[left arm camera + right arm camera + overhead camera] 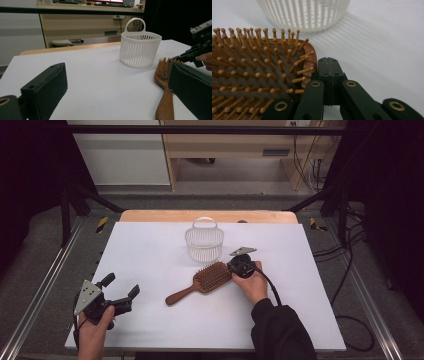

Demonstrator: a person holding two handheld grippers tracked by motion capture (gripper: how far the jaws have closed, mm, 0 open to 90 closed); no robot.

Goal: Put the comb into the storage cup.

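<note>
A wooden paddle hairbrush (200, 282) lies bristles up in the middle of the white table top (145, 245), its handle pointing front left. My right gripper (231, 266) is at the far end of the brush head, low over the table. In the right gripper view its jaws (329, 65) are pressed flat together with nothing between them, right beside the brush's wooden rim (310, 60). My left gripper (121, 285) stands open near the front left corner, away from the brush. In the left gripper view the brush (163, 82) lies by the right jaw.
A white slatted plastic basket (204, 242) with a loop handle stands upright just behind the brush head, also seen as the basket (140, 48) and the basket (304, 12). Metal rails run along both sides of the table, and cables lie on the floor at right.
</note>
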